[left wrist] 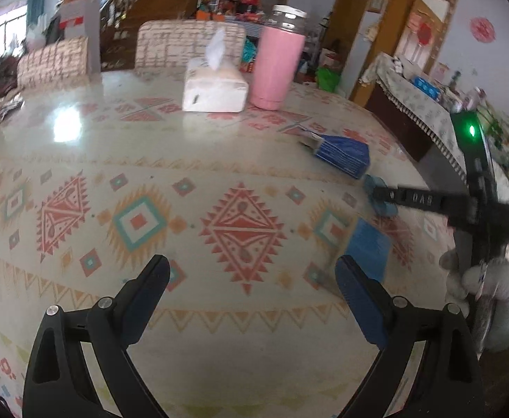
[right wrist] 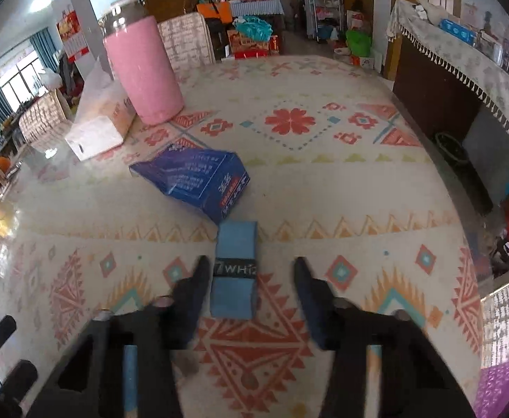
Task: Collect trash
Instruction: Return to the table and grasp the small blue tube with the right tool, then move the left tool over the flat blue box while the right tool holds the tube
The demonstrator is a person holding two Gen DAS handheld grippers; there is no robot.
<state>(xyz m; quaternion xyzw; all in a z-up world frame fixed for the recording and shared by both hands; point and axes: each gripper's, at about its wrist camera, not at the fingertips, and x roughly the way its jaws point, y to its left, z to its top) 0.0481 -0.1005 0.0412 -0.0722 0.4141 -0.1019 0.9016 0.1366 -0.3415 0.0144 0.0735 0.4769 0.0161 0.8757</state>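
Two tools [left wrist: 252,278] [right wrist: 251,271] mid-table [right wrist: 324,191]; blue roll [right wrist: 235,271] between right fingers.

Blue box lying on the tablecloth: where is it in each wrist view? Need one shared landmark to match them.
Left wrist: the blue box lies right of centre, at mid-height, below and right of the pink tumbler.
Right wrist: the blue box lies left of centre, just beyond the light blue roll.
Shared landmark: the pink tumbler beside the white tissue pack.
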